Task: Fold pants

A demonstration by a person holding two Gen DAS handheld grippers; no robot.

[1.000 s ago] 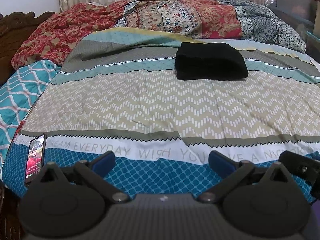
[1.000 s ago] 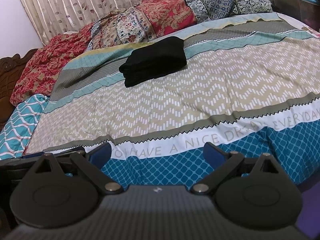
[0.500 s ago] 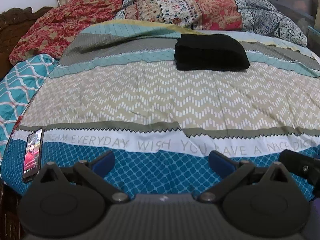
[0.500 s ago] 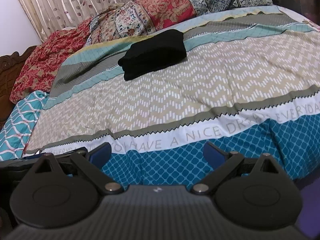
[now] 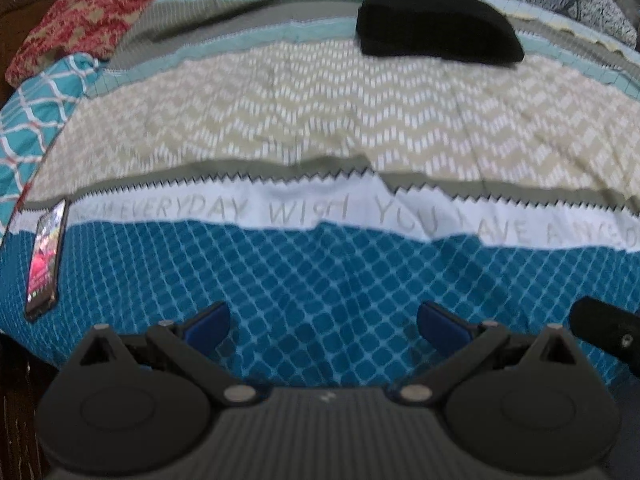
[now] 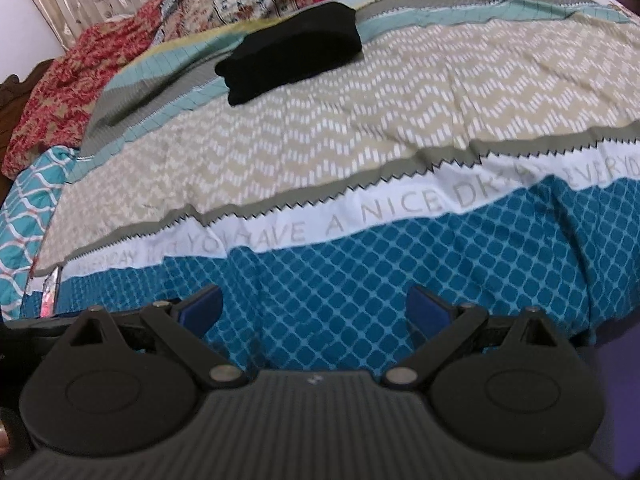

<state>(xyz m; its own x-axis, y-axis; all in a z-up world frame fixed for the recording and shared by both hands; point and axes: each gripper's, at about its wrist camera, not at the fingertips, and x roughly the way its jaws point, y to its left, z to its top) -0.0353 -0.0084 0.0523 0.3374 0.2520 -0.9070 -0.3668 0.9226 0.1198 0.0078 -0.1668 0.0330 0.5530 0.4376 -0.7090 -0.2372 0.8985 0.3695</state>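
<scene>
The black pants [image 5: 438, 30] lie folded in a compact stack on the far part of the bed, on the grey and teal stripes; they also show in the right wrist view [image 6: 292, 52]. My left gripper [image 5: 323, 325] is open and empty, held over the blue diamond band at the bed's near edge. My right gripper [image 6: 314, 309] is open and empty over the same band, to the right of the left one. Both are far from the pants.
A phone [image 5: 45, 260] with a lit screen lies at the bed's near left edge. The patterned bedspread [image 5: 320, 120] covers the bed. Red and floral quilts [image 6: 100, 60] are piled at the head. A teal patterned pillow [image 5: 28, 120] lies left.
Both grippers have tipped downward and moved a little forward over the bed's near edge, so the curtains have left view. The pants have not moved. Both grippers stay open.
</scene>
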